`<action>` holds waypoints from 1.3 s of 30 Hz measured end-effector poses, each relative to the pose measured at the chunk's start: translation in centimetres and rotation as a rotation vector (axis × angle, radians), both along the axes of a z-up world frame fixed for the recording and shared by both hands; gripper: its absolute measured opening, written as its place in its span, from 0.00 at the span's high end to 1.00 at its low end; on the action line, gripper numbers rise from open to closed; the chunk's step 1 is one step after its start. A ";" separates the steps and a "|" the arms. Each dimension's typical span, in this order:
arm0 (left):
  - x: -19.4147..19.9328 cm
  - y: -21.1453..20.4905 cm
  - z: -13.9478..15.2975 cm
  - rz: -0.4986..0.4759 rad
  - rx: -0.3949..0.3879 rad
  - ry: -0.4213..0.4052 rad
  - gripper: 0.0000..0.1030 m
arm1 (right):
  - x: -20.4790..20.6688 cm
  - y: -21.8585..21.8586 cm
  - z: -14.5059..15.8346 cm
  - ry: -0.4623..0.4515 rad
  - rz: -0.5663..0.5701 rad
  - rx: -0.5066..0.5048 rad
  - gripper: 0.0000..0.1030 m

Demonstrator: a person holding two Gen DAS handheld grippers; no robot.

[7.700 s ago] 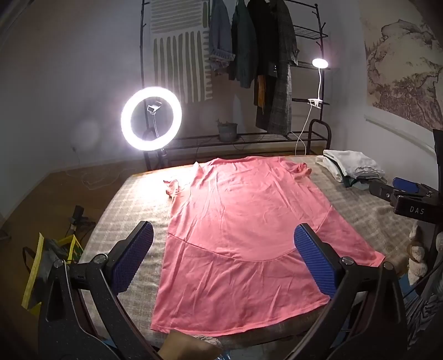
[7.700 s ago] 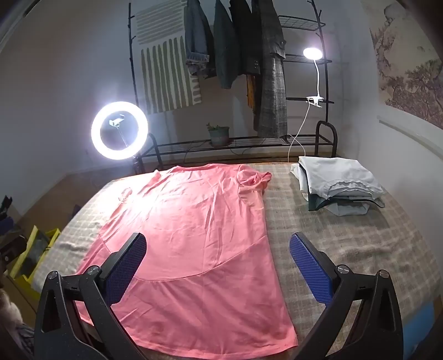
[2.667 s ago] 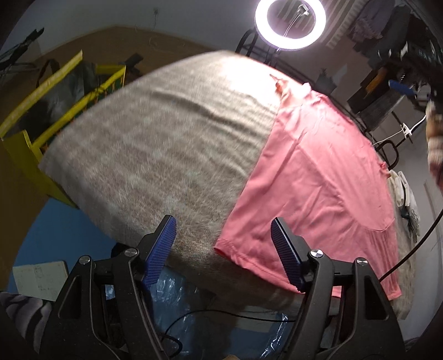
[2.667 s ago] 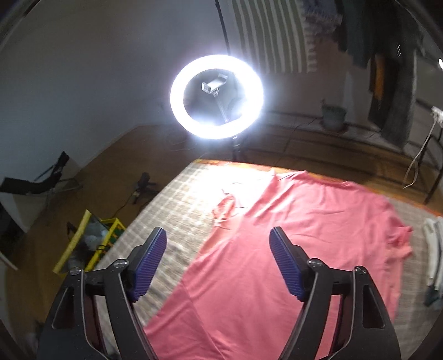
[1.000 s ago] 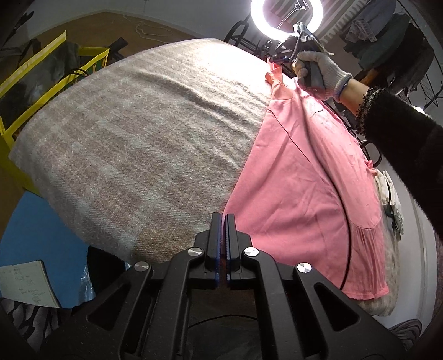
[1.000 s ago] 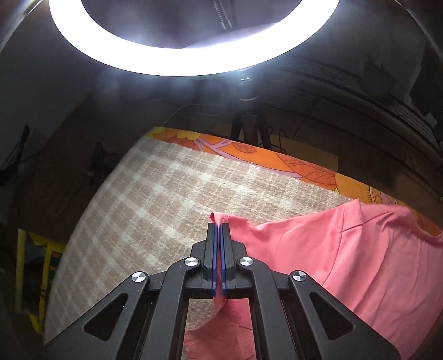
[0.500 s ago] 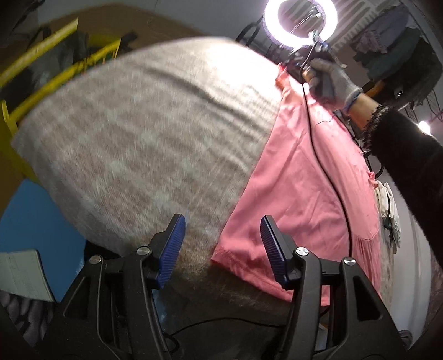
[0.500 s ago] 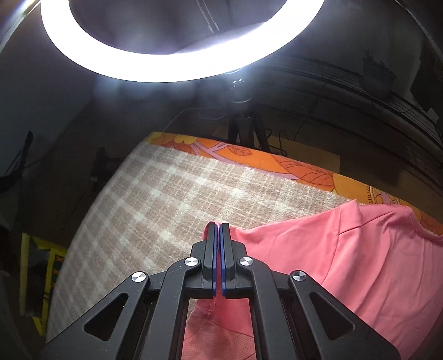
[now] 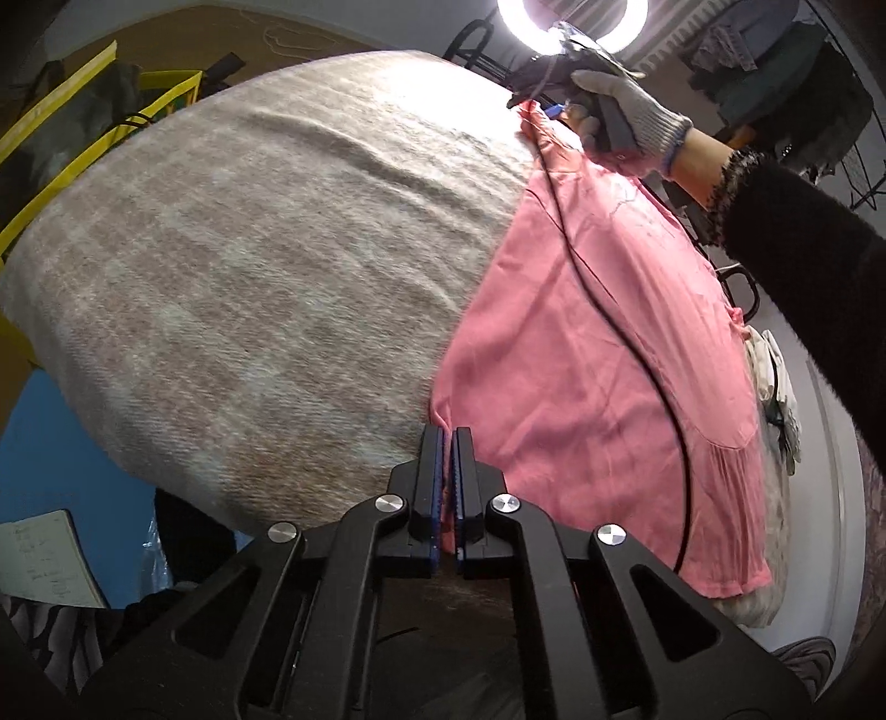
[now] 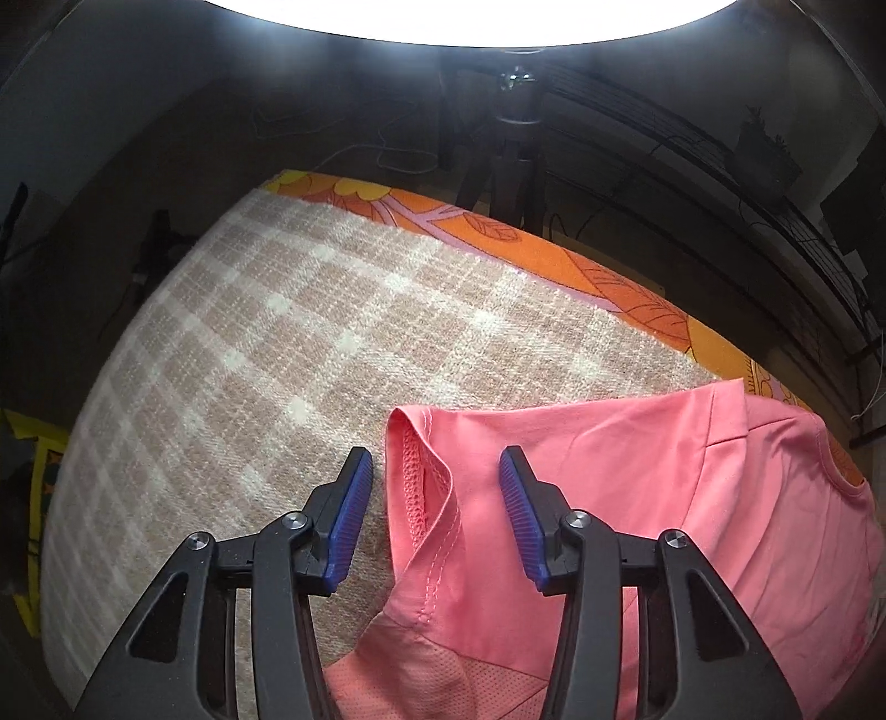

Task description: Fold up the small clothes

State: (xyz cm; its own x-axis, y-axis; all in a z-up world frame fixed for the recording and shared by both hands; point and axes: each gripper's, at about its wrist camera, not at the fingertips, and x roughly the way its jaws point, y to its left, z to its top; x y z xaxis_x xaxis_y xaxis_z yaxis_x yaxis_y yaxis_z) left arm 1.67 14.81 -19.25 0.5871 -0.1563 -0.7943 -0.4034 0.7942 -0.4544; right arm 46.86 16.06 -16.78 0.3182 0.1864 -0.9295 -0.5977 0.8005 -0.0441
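left gripper [image 9: 447, 443] pinched narrow on the pink dress [image 9: 598, 354] hem corner at the near edge of the plaid blanket [image 9: 249, 249], dress running lengthwise away toward the far edge; up there the right gripper [image 10: 434, 482] gapes wide around the sleeve cuff [image 10: 421, 476], holding nothing; no readable labels or writing anywhere

the ring light [image 10: 470, 16] is cut off by the top edge, its glare blown out.
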 end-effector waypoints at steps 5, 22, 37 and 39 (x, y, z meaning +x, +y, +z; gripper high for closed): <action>0.1 -0.8 0.6 -0.015 0.018 -0.021 1.00 | -0.3 0.6 0.4 -0.014 0.039 -0.019 0.98; -0.5 -4.1 5.6 -0.118 0.146 -0.178 1.00 | 1.6 -9.1 7.9 -0.039 -0.050 0.290 1.00; 2.2 -14.3 7.0 -0.429 0.128 -0.220 1.00 | 3.7 -23.0 8.2 -0.068 -0.183 0.335 1.00; 2.8 -14.8 6.4 -0.443 0.119 -0.201 1.00 | 4.3 -24.3 7.6 -0.070 -0.203 0.314 1.00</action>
State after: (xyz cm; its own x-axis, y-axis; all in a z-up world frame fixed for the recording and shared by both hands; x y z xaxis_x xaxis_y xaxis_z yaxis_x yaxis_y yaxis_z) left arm 4.51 0.01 -12.90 0.6279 -0.3404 -0.6999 0.0710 0.9206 -0.3841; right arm 51.15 -8.29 -9.19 0.4389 0.3853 -0.8117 -0.4297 0.8834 0.1870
